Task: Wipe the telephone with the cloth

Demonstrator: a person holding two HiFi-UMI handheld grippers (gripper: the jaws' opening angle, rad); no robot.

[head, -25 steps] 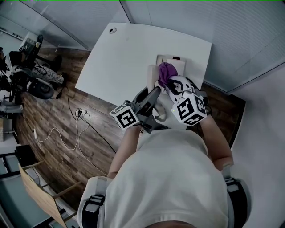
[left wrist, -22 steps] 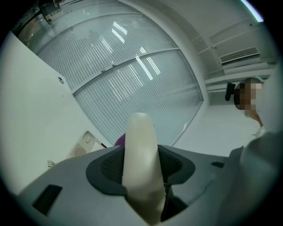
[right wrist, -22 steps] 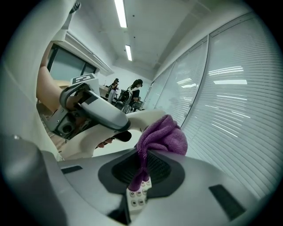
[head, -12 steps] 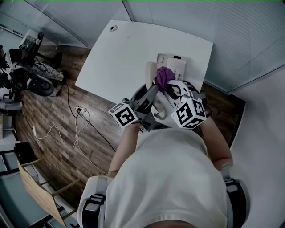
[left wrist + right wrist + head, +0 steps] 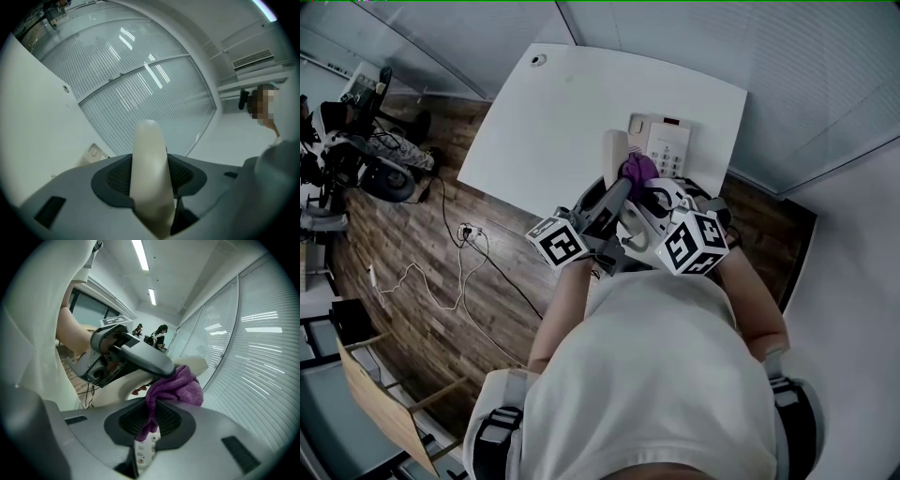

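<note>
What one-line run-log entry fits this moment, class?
left gripper: shut on cream plastic telephone handset | right gripper: shut on purple fuzzy cloth | cloth: against handset | cream telephone base: on white table

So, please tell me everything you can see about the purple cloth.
The cloth is purple, soft and fuzzy like microfibre, and bunched into a lump. The right gripper is shut on a narrow fold of it, and the rest bulges out beyond the jaws. It lies against the cream handset, which the left gripper holds, close to the telephone base on the white table.
</note>
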